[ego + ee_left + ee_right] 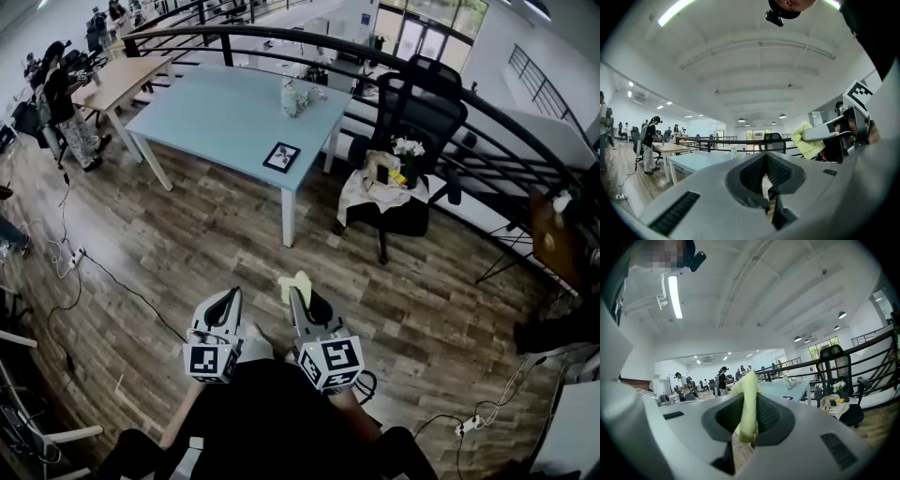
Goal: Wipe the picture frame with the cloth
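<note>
Pale blue surface (216, 117) on a wooden floor (187, 253), dark picture frame (281, 157) flat near its nearest corner, small pale object (293, 97) standing toward the far right corner.

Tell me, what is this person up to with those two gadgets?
A person holds a two-jaw gripper in each hand and stands on the wooden floor, some way back from the light blue table. The right gripper is clamped on a yellow cloth. The left gripper is shut with nothing in it. The picture frame lies flat near the table's near corner, out of reach of both grippers, so the wiping has not yet begun.
</note>
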Available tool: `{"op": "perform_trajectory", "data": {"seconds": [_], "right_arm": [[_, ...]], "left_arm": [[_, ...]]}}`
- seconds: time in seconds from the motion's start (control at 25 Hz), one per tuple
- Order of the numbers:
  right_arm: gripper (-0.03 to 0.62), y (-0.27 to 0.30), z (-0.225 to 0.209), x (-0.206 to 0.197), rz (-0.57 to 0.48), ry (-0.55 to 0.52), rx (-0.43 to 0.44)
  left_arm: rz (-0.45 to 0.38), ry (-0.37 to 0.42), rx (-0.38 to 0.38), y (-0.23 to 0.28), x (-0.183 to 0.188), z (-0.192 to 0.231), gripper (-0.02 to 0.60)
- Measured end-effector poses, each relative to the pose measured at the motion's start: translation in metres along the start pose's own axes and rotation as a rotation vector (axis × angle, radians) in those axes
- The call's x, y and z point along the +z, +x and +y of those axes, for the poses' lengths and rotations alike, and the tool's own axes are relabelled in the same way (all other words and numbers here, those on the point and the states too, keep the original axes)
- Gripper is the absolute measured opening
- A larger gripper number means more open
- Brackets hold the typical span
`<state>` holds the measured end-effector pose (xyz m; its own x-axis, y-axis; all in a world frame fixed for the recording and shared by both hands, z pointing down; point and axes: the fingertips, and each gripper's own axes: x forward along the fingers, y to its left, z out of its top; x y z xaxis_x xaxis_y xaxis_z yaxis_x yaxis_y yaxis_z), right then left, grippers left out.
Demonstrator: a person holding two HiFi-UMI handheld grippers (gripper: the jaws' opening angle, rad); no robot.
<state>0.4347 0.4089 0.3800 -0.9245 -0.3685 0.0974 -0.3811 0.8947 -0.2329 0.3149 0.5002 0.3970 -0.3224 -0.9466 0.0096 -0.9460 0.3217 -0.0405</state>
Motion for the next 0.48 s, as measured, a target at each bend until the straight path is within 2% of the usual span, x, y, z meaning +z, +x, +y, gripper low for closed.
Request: {"op": "perform_trajectory", "data": {"seconds": [0.24, 0.48], "right_arm": [[0.057, -0.001, 0.0022, -0.0007, -0.002, -0.005, 0.006], [0.058, -0.004, 0.0011, -0.0002, -0.023, 0.044, 0.006]], "left_arm": [[0.001, 0.004, -0.002, -0.0012, -0.0008, -0.0012, -0.003], [0.002, 0.01, 0.004, -0.0044, -0.0004, -0.0014, -0.003]]}}
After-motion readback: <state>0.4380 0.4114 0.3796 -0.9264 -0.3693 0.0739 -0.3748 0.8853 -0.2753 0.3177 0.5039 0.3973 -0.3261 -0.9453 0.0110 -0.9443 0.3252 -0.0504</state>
